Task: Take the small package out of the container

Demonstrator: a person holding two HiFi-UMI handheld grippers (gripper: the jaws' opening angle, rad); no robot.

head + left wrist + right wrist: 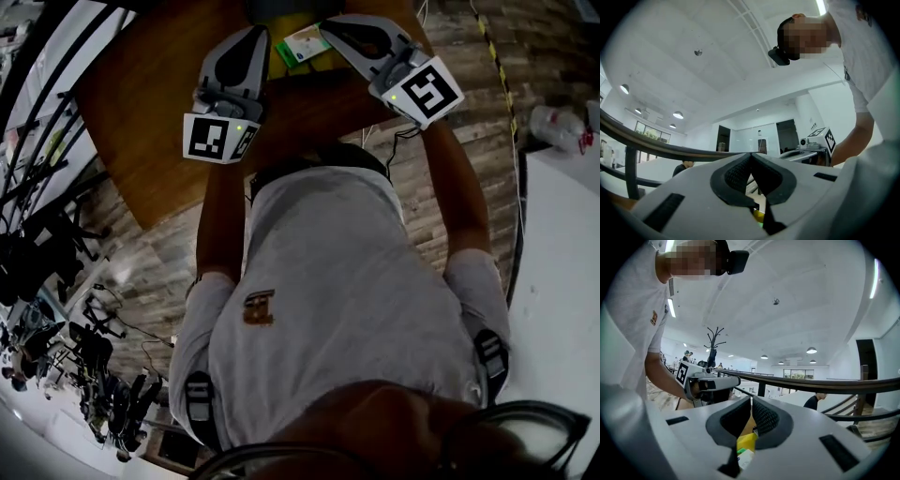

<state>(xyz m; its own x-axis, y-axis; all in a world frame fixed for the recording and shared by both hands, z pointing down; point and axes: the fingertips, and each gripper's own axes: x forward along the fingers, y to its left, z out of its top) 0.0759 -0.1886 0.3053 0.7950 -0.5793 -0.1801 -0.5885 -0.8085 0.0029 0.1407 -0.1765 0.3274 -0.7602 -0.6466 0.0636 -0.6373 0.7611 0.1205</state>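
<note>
Far left in the head view: dark racks and cables over a wood-plank floor point(141, 272). Next the brown counter point(141, 103), its corner pointing down-left. Left gripper point(255, 34) lies over the counter w/ its marker cube toward the person and its tips pointing to the frame top. In the left gripper view its jaws point(751, 155) are pressed together at the tips w/ nothing pinched. A yellow-green scrap shows only through the gap behind the tips. Btwn the two grippers, near the counter's far edge, sits the small package point(307, 45). It is flat, white w/ green print, and its long axis runs diagonally from lower-left to upper-right, so its upper-right end points at the right gripper's tips. A green strip lies just beside its left end. Can't tell whether that strip, or the dark shape at the frame top, is the container, nor whether the package rests in one. Right gripper point(330, 26) comes in from the right, angled up-left, w/ its tips just beside the package. In the right gripper view its jaws point(751, 400) are closed tip to tip and grip nothing. The package point(746, 442) shows yellow and white-green below, through the gap behind the tips. Far right: a white surface point(562, 281).
</note>
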